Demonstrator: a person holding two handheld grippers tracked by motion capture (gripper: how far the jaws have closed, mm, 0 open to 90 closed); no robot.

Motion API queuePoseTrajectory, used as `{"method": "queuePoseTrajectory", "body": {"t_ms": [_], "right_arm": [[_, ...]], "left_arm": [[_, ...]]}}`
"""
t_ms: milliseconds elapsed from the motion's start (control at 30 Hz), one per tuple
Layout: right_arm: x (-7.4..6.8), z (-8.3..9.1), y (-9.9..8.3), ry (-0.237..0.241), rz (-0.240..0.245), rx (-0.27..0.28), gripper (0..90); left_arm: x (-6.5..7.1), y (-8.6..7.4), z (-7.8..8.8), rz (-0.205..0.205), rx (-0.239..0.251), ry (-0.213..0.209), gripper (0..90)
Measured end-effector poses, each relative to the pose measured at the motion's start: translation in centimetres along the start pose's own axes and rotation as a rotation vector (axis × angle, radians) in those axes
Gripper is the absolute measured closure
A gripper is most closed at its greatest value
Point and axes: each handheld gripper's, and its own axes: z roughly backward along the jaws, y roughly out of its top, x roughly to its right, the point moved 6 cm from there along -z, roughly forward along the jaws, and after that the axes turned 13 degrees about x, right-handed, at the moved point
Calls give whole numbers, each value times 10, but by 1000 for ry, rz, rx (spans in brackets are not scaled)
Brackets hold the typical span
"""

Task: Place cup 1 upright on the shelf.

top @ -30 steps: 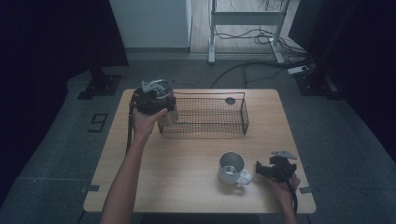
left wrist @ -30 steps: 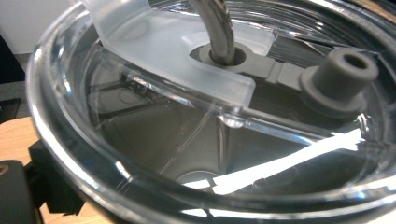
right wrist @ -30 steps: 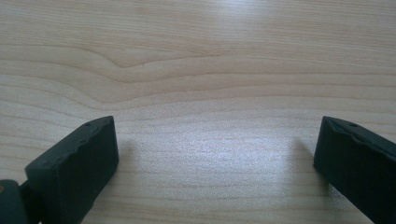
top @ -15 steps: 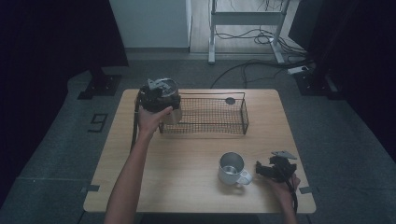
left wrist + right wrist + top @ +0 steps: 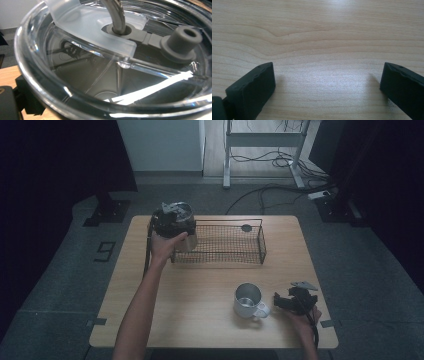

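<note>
A steel tumbler [image 5: 187, 240] with a clear lid [image 5: 82, 27] hangs at the left end of a black wire basket [image 5: 220, 259]. My left gripper [image 5: 172, 220] is shut on its rim from above. Seen from the left gripper, the lid sits very close, with a metal straw [image 5: 116, 15] through it and a grey plug [image 5: 181, 41] beside that. One black jaw shows at the bottom left. A white mug [image 5: 248, 300] stands near the table's front right. My right gripper [image 5: 280, 303] rests just right of the mug's handle, apart from it. The right gripper [image 5: 327, 85] is open over bare wood.
The wooden table [image 5: 200, 330] has the basket along its far side, with a small dark round thing [image 5: 246, 227] at its back edge. Cables and a metal stand's legs [image 5: 260, 140] lie on the floor beyond the table.
The left hand with the tumbler has shifted only slightly by the basket's left end. The right gripper and the mug have stayed where they were.
</note>
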Motion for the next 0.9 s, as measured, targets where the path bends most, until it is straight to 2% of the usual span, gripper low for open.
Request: {"method": "queuePoseTrajectory", "body": {"t_ms": [533,900], "right_arm": [[0,0,0,0,1,0,0],[0,-1,0,-1,2,1,0]], "left_arm": [[4,5,-21,-13,-6,-19,39],[9,3,-36,-16,-24,-21,39]]}}
